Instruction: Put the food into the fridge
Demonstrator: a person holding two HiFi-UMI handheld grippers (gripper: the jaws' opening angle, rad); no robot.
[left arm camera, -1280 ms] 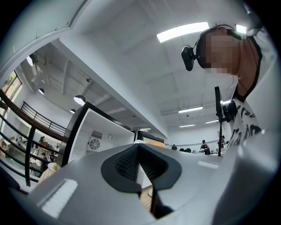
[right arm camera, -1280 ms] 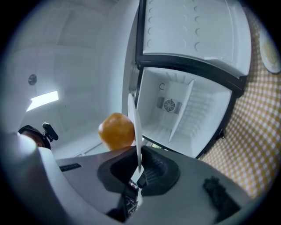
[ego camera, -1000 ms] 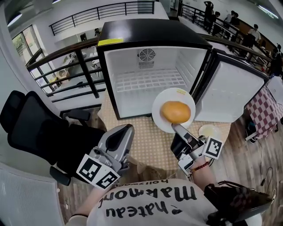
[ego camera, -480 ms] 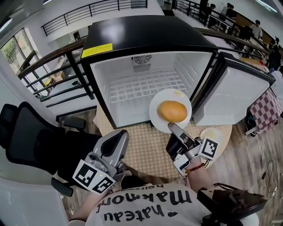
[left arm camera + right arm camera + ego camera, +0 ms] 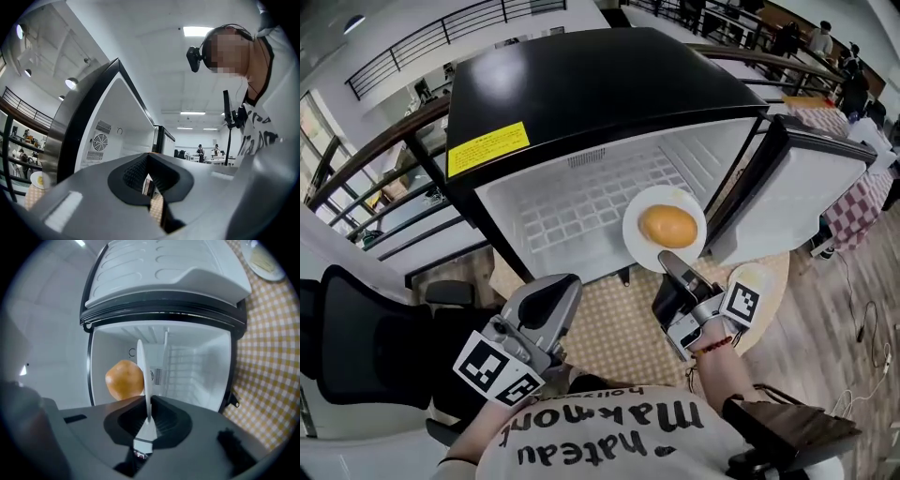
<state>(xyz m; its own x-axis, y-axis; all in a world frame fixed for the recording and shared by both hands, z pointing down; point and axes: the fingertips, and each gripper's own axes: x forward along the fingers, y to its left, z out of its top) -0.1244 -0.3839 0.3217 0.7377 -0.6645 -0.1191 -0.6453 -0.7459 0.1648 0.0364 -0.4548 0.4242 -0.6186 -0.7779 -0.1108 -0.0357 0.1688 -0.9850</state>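
fridge (image 5: 581,84): black outside, white inside, white door lining
sticker (image 5: 487,150): yellow with dark print, on the fridge top
plate (image 5: 636,234): white
bun (image 5: 667,226): golden orange
tablecloth (image 5: 614,319): tan and white, small check
left gripper (image 5: 553,291): grey, with black-and-white square markers on its cube
right gripper (image 5: 673,265): black and grey, with a black-and-white square marker on its cube
shirt (image 5: 609,441): white with black lettering
chair (image 5: 356,337): black
cloth (image 5: 858,202): red and white check, at the right edge
floor (image 5: 806,356): brown wood planks

A black office chair (image 5: 356,328) stands just left of the round checked table (image 5: 623,323).
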